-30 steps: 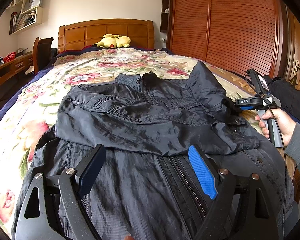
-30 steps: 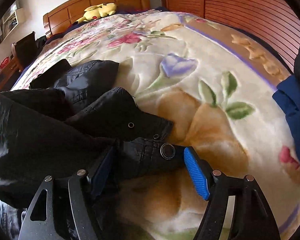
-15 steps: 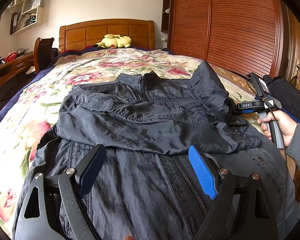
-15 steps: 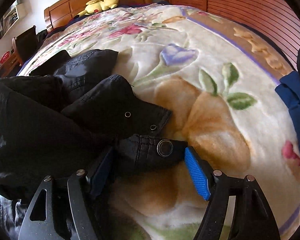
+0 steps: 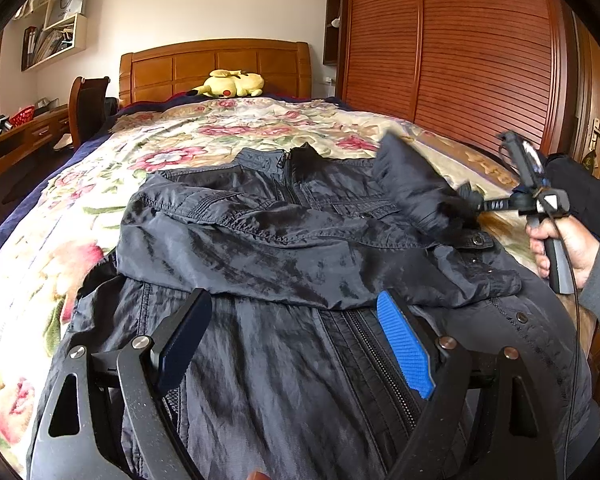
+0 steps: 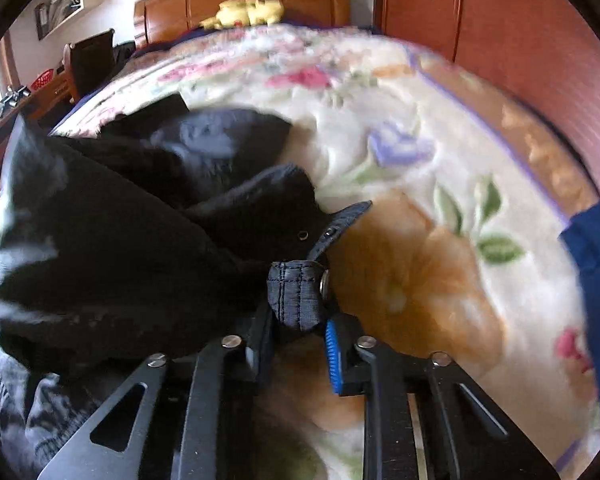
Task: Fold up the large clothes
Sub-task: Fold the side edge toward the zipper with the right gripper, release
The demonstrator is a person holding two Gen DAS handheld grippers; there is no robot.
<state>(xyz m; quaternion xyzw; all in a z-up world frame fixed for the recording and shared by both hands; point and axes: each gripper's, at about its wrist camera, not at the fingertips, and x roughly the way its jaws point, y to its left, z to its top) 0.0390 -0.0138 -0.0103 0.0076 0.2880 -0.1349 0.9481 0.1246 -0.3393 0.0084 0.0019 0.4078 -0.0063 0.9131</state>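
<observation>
A black jacket (image 5: 284, 248) lies front up on the floral bedspread (image 5: 100, 216), its left sleeve folded across the chest. My left gripper (image 5: 296, 340) is open and empty, just above the jacket's lower front near the zipper. My right gripper (image 6: 296, 328) is shut on the cuff tab (image 6: 296, 292) of the jacket's right sleeve and holds it lifted off the bed. In the left wrist view the right gripper (image 5: 476, 206) shows at the jacket's right side, with the sleeve (image 5: 412, 188) raised.
A yellow plush toy (image 5: 232, 84) lies by the wooden headboard (image 5: 216, 66). A slatted wooden wardrobe (image 5: 460, 48) runs along the right. A blue garment (image 6: 596, 264) lies at the bed's right edge. A desk and chair (image 5: 84, 104) stand to the left.
My right gripper has closed on the sleeve cuff tab and lifted it off the bed. The right sleeve has risen. My left gripper has stayed open in place.
</observation>
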